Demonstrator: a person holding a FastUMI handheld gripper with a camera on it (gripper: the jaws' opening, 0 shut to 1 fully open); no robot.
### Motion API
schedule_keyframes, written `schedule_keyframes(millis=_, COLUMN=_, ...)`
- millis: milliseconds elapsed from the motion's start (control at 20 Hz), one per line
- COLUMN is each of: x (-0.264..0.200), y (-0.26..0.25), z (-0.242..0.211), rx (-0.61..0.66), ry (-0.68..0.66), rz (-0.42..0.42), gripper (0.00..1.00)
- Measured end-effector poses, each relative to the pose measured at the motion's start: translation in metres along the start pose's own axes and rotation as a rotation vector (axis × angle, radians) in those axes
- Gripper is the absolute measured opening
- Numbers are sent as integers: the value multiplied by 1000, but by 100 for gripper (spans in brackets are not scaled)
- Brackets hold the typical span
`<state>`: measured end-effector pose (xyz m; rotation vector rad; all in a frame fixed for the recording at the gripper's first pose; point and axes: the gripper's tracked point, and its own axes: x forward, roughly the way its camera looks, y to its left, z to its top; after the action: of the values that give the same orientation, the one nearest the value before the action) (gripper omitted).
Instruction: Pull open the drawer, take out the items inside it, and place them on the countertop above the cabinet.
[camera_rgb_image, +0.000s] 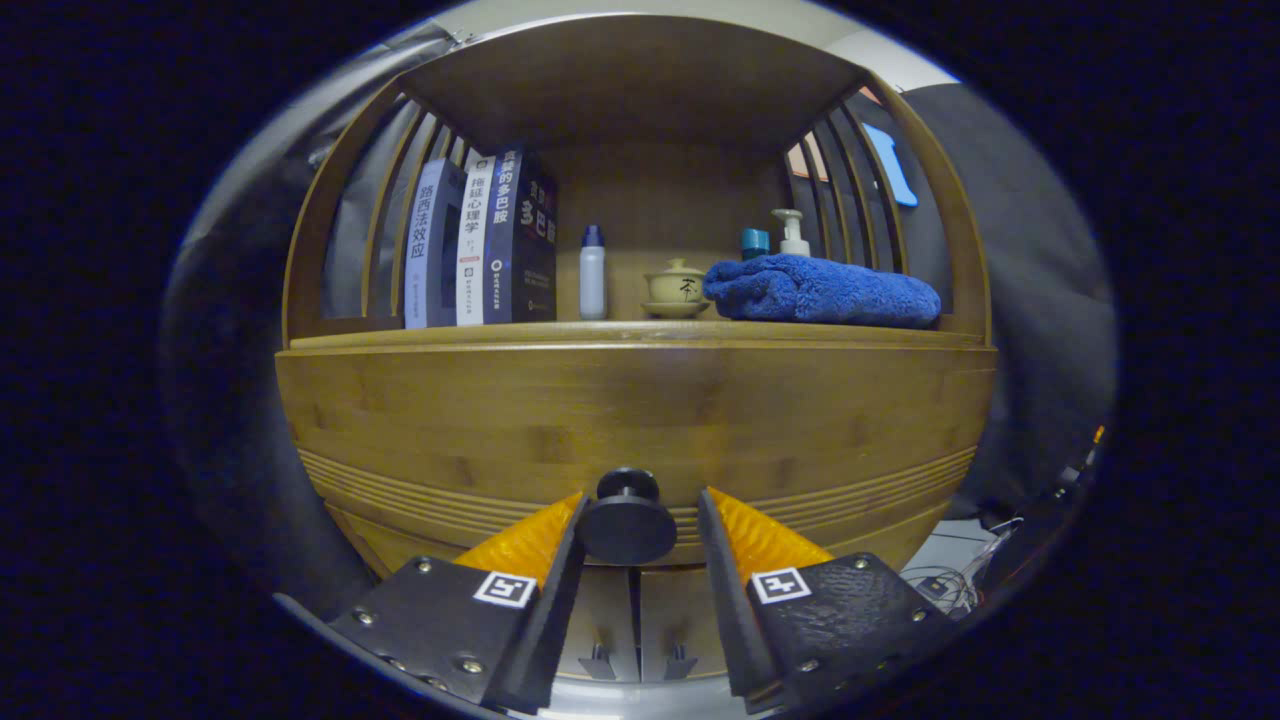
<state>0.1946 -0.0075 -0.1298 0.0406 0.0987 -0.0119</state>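
The wooden drawer front (630, 420) fills the space just ahead of me, under the countertop (500, 336) of the cabinet. Its round black knob (628, 518) sits between my gripper's (640, 495) two fingers. The left finger lies right against the knob's edge, while a small gap shows between the knob and the right finger. The gripper is open around the knob. The drawer's inside is hidden behind its front.
On the countertop stand three books (480, 245) at the left, a white bottle (592, 272), a lidded tea cup (676, 288), a folded blue towel (820, 290) and a pump bottle (793, 233). Slatted sides and a wooden roof enclose this shelf. Two small door handles (640, 660) show below the drawer.
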Motion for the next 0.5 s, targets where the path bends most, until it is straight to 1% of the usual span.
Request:
schedule_keyframes(millis=50, x=0, y=6, z=-2, rx=-1, ry=-6, rz=13, gripper=56)
schedule_keyframes(millis=100, x=-1, y=3, z=-2, rx=-12, ry=5, rz=5, gripper=48)
schedule_keyframes(millis=150, x=-1, y=4, z=-2, rx=7, ry=15, rz=8, gripper=40)
schedule_keyframes(millis=300, x=-4, y=6, z=-6, rx=-12, ry=78, rz=16, gripper=34)
schedule_keyframes(millis=350, x=0, y=7, z=-6, rx=-4, ry=82, rz=15, gripper=34)
schedule_keyframes(millis=400, x=-8, y=6, z=-6, rx=6, ry=84, rz=14, gripper=27)
schedule_keyframes(millis=500, x=-20, y=7, z=-6, rx=18, ry=72, rz=7, gripper=27)
